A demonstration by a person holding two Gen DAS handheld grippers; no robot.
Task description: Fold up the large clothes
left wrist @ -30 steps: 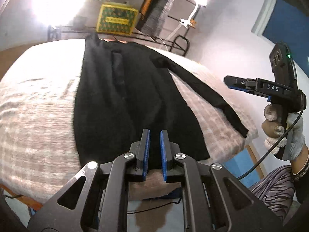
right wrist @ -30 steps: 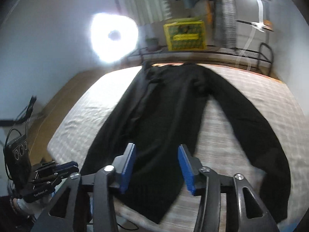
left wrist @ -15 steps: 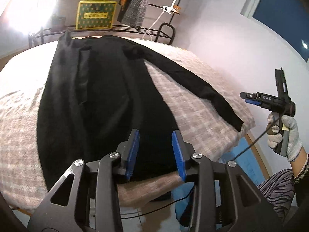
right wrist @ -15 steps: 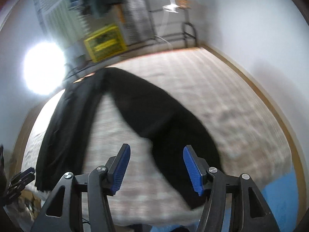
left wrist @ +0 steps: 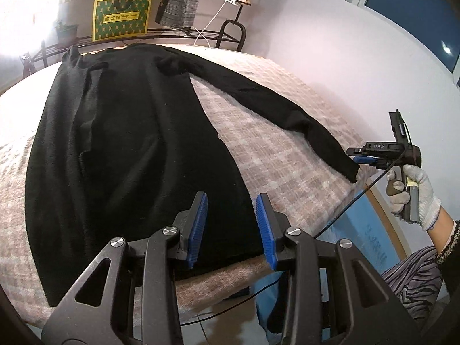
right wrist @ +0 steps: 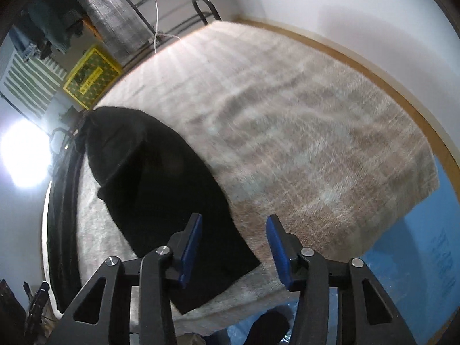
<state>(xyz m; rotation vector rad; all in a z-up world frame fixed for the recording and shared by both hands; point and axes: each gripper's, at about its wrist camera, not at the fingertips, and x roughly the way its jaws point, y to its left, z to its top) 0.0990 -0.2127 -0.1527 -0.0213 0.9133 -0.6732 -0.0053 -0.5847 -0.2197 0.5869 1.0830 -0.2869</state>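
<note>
Black knit fabric fills most of the left wrist view: a long black garment (left wrist: 126,149) lies flat and face up on a bed (left wrist: 281,132) covered with a pale beige-and-grey checked blanket. Its neck end points toward the far side of the bed, its hem lies along the near edge, and one long sleeve (left wrist: 276,106) stretches out diagonally to the right, with the cuff at the bed's right edge. The left hand-held gripper (left wrist: 231,227) hovers just above the hem near the garment's lower right corner, its two blue-padded fingers (left wrist: 198,227) spread apart with nothing between them, not touching the cloth. At the right of this view a white-gloved hand (left wrist: 414,189) grips the upright handle of the right hand-held gripper (left wrist: 362,159), forearm angled up from the lower right; the tool points leftward and its blue tips sit just beside the sleeve cuff. From the right wrist view, the right hand-held gripper (right wrist: 234,247) has its blue fingers (right wrist: 277,250) wide apart and empty, held above the end of the sleeve (right wrist: 161,189), whose cuff lies under and slightly left of the gap between the jaws; whether they touch the fabric cannot be told. Beyond the bed stand a black metal rack (left wrist: 184,31), a yellow-and-green box (left wrist: 122,14) and a hanging grey checked cloth (left wrist: 179,0), with a very bright lamp (left wrist: 20,14) at far left.
</note>
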